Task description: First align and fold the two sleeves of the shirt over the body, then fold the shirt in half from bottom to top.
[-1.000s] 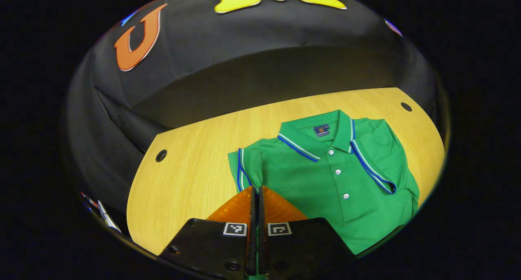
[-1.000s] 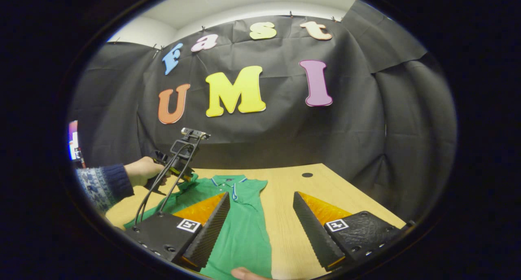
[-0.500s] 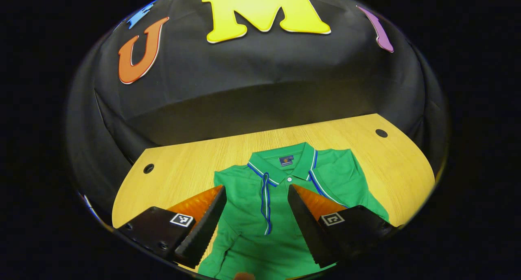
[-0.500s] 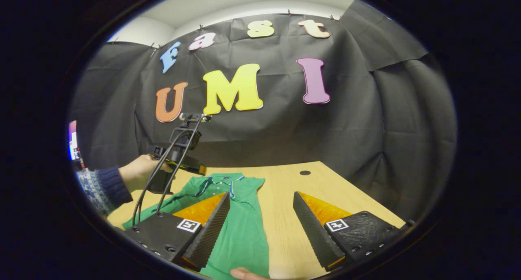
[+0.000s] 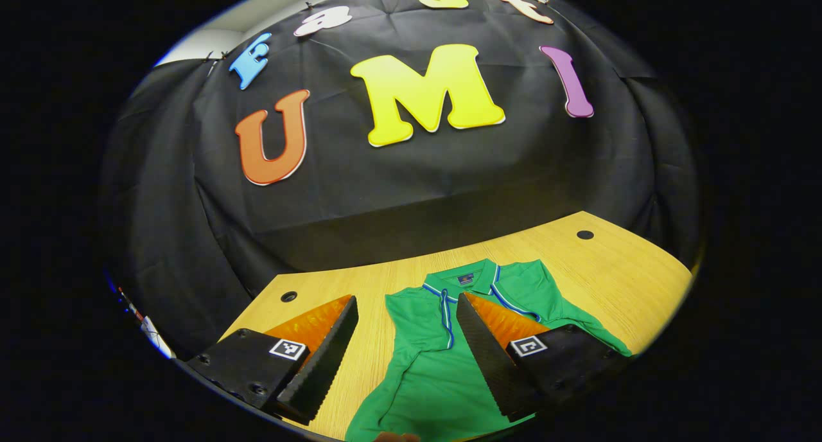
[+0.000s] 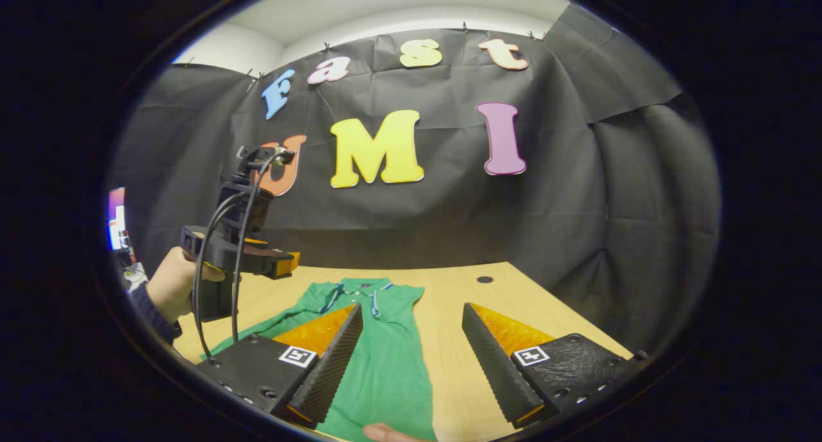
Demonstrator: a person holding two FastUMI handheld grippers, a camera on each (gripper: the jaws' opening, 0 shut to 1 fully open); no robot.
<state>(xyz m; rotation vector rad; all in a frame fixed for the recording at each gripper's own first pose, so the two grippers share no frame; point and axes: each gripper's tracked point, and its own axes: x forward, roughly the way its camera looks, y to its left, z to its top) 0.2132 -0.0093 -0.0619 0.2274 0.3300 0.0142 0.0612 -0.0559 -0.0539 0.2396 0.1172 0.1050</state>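
both grippers (image 5: pixel 406 345) (image 6: pixel 411 352) gape over shirt (image 6: pixel 379 365) (table (image 6: pixel 449 288) beneath)

Green shirt (image 6: pixel 385 358) flat on wooden table (image 6: pixel 520 300), right gripper (image 6: pixel 411 358) spread above it, left gripper (image 6: pixel 282 265) raised

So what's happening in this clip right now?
A person holds a gripper in each hand over a green polo shirt lying on a light wooden table. Both sleeves look folded in over the body. The left gripper and right gripper are both open, above the shirt and gripping nothing. The bottom-to-top fold isn't done yet.
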